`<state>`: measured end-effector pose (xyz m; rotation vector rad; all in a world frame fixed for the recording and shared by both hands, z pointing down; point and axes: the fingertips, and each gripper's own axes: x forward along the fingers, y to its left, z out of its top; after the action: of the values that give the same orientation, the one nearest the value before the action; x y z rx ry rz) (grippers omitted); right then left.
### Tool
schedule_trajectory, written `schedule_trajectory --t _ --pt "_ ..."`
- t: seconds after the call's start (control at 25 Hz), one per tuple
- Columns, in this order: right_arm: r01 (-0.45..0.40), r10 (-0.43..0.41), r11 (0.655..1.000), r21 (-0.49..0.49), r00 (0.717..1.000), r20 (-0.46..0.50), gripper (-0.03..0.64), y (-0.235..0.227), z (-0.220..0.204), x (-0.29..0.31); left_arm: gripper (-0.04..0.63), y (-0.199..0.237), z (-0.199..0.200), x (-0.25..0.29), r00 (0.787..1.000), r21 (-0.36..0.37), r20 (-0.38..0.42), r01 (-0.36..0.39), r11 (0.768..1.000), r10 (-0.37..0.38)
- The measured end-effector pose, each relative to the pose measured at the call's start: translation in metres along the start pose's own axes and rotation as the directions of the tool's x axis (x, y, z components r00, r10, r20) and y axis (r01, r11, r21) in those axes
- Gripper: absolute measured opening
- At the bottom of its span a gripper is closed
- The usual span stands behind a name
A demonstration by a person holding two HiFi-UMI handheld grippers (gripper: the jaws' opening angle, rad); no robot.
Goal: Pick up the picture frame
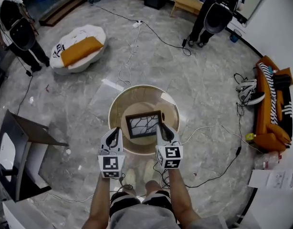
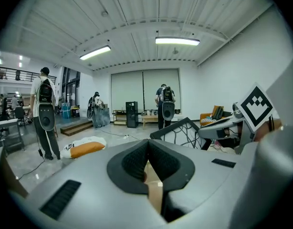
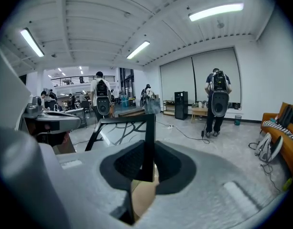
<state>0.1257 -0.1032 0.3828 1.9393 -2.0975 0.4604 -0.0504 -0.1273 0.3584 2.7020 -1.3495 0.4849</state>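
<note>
from the head view we see the picture frame [image 1: 143,123] up over the round table [image 1: 119,104], between our left gripper [image 1: 114,131] and right gripper [image 1: 162,128].

in the left gripper view our jaws are pressed together with nothing in them. the picture frame [image 2: 182,130] is off to the right.

in the right gripper view our jaws pinch the picture frame [image 3: 122,130] by its edge.
</note>
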Motion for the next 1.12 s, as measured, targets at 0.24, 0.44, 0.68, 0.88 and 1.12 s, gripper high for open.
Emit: schedule_trajectory --t 0.24,0.44,0.68,0.88,1.12 --pt "0.034 -0.034 0.999 0.002 0.998 0.058 0.064 0.009 0.036 -0.052 0.018 -0.013 0.038 -0.040 0.999 0.017 0.043 0.025 1.000 -0.026" --pt "0.074 -0.074 0.997 0.003 0.993 0.094 0.064 0.016 0.050 -0.097 0.018 -0.017 0.053 -0.076 0.997 0.026 0.072 0.038 0.999 -0.040" --pt "0.128 -0.128 0.992 0.006 0.982 0.136 0.064 0.020 0.057 -0.148 0.018 -0.025 0.065 -0.110 0.993 0.050 0.101 0.064 0.997 -0.069" --pt "0.168 -0.169 0.986 0.020 0.972 0.165 0.064 0.034 0.054 -0.180 0.018 -0.022 0.065 -0.138 0.989 0.073 0.114 0.087 0.994 -0.095" --pt "0.205 -0.211 0.978 0.048 0.959 0.189 0.064 0.048 0.049 -0.212 0.018 -0.021 0.063 -0.162 0.984 0.102 0.128 0.113 0.988 -0.126"
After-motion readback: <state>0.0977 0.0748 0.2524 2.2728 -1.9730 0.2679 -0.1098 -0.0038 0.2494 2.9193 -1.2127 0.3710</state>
